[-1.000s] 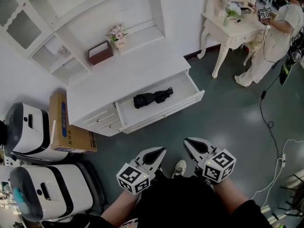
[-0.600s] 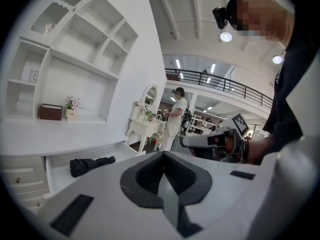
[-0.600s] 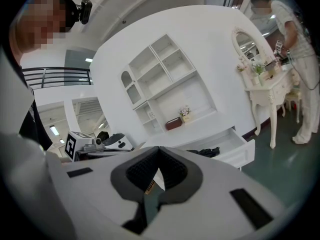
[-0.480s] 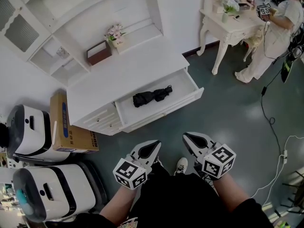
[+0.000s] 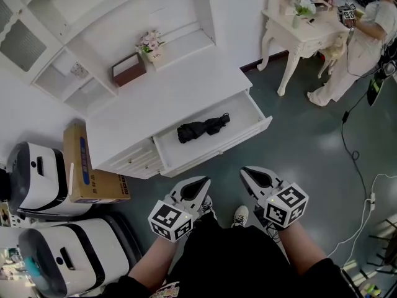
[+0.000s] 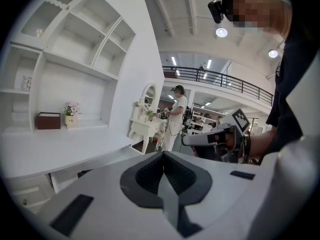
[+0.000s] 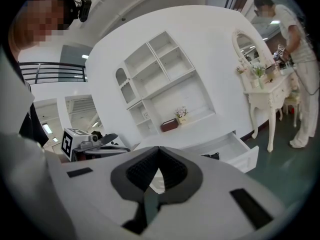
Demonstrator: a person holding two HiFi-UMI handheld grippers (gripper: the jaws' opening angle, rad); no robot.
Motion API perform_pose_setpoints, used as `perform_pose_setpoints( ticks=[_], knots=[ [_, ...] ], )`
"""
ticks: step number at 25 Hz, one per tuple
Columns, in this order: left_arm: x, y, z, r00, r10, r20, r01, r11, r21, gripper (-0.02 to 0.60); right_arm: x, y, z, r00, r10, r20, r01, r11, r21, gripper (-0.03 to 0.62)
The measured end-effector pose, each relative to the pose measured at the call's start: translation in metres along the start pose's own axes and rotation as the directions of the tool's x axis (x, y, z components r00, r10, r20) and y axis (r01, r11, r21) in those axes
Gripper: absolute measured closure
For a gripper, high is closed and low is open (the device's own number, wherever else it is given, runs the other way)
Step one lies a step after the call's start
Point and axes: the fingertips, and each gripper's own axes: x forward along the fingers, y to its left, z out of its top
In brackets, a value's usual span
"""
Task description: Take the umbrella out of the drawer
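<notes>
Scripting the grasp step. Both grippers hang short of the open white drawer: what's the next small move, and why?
Probably carry the right gripper forward over the open white drawer, opening its jaws. The folded black umbrella lies inside untouched; the left gripper and the right are both shut, empty, short of it.

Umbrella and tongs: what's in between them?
In the head view, only the drawer's front wall and bare green floor separate the umbrella from the left tongs and right tongs.

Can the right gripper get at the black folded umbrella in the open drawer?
Likely yes: the black folded umbrella lies uncovered in the open white drawer, nothing blocking the right gripper, though its shut fingers must open first.
</notes>
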Motion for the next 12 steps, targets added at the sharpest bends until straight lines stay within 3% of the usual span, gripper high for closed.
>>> perform_pose_setpoints(
  ticks=[12],
  knots=[
    [0.010,0.080,0.001,0.998,-0.044,-0.053,0.045,0.999,0.027,0.577,0.064,-0.012,0.013,0.995,-0.097,0.008,0.097,0.995,0.019,0.592]
  ],
)
